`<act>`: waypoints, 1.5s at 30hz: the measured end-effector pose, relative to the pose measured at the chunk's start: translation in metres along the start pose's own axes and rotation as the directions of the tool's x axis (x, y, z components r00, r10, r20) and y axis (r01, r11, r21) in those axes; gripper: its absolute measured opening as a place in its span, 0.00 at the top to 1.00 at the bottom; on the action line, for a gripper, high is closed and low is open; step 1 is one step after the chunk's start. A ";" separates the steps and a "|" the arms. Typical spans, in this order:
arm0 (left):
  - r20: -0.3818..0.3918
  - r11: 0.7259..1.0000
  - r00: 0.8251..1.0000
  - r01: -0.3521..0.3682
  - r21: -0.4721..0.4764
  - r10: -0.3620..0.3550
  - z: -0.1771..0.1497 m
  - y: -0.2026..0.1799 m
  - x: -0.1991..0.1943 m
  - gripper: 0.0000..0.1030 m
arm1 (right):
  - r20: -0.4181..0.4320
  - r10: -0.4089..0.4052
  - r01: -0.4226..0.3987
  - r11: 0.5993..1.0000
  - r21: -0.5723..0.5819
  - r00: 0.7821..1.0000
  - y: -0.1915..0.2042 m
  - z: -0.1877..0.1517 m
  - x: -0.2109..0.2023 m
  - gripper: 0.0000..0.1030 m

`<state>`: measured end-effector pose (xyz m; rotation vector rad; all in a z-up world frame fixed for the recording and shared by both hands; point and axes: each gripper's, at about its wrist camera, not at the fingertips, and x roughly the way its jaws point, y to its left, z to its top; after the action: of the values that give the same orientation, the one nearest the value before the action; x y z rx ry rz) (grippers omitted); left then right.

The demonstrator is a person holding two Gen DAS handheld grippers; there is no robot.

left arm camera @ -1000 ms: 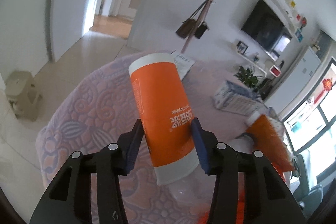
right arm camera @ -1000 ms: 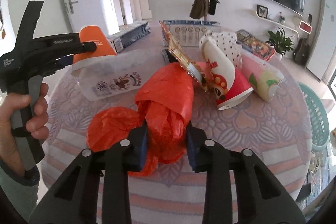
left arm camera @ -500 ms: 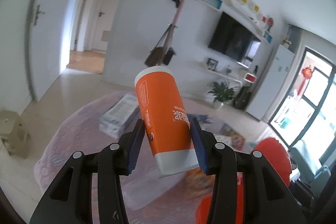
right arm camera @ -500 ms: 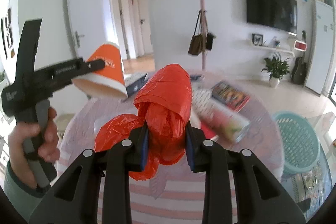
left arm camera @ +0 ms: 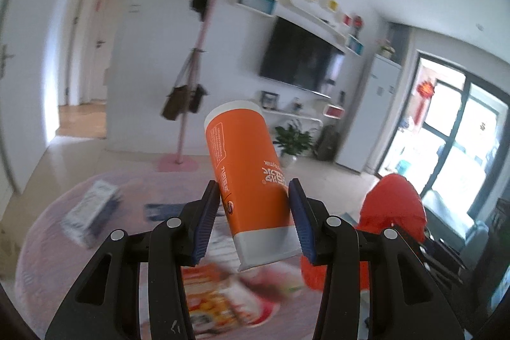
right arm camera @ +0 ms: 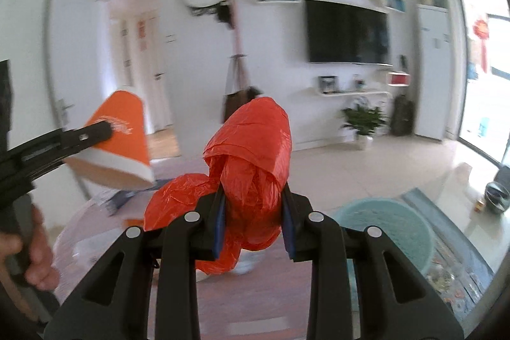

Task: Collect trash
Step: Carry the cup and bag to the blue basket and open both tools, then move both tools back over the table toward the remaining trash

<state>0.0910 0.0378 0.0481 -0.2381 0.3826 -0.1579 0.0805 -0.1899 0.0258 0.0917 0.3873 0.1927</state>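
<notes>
An orange paper cup (left arm camera: 248, 177) with a white rim band is clamped between the blue pads of my left gripper (left arm camera: 255, 199), tilted with its base pointing up and away. The same orange cup (right arm camera: 116, 139) appears at the left of the right wrist view, held by a hand (right arm camera: 35, 250). My right gripper (right arm camera: 253, 212) is shut on a crumpled red plastic bag (right arm camera: 251, 155), which bulges above the jaws and hangs below them. The red bag (left arm camera: 392, 206) also shows at the right of the left wrist view. Both grippers are raised above the round table (left arm camera: 47, 238).
A teal mesh basket (right arm camera: 385, 225) stands on the floor at the lower right. A blue-and-white box (left arm camera: 92, 212) and blurred colourful packaging (left arm camera: 223, 292) lie on the patterned tablecloth. A coat rack (left arm camera: 194, 78), wall television (right arm camera: 347, 34) and potted plant (right arm camera: 363, 120) stand beyond.
Both grippers have risen from the table and swung right, each keeping its grip. The table has sunk low in view and the teal basket has come closer on the right.
</notes>
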 end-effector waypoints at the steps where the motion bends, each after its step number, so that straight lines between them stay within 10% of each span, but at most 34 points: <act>1: -0.007 1.000 1.000 0.009 0.014 -0.009 -0.001 -0.011 0.008 0.58 | 0.008 -0.035 0.035 0.999 0.019 0.999 -0.014 0.002 0.002 0.75; 10: -0.159 0.983 0.973 0.176 0.060 -0.164 -0.020 -0.095 0.100 0.58 | -0.065 -0.385 0.390 0.908 0.155 0.921 -0.144 -0.012 0.045 0.75; 23: -0.424 0.964 0.880 0.259 0.053 -0.213 -0.092 -0.130 0.220 0.61 | -0.337 -0.431 0.503 0.849 0.161 0.837 -0.217 -0.085 0.120 0.72; 33: -0.458 0.962 0.862 0.267 0.047 -0.217 -0.106 -0.130 0.225 0.57 | -0.349 -0.408 0.481 0.863 0.156 0.844 -0.226 -0.088 0.119 0.42; 45: -0.305 0.964 0.923 0.262 0.052 -0.234 -0.077 -0.111 0.134 0.27 | -0.261 -0.325 0.375 0.912 0.169 0.909 -0.182 -0.055 0.080 0.38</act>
<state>0.1721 -0.1107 -0.0391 -0.1709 0.6423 -0.4644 0.1631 -0.3486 -0.0771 0.2131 0.6471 -0.2014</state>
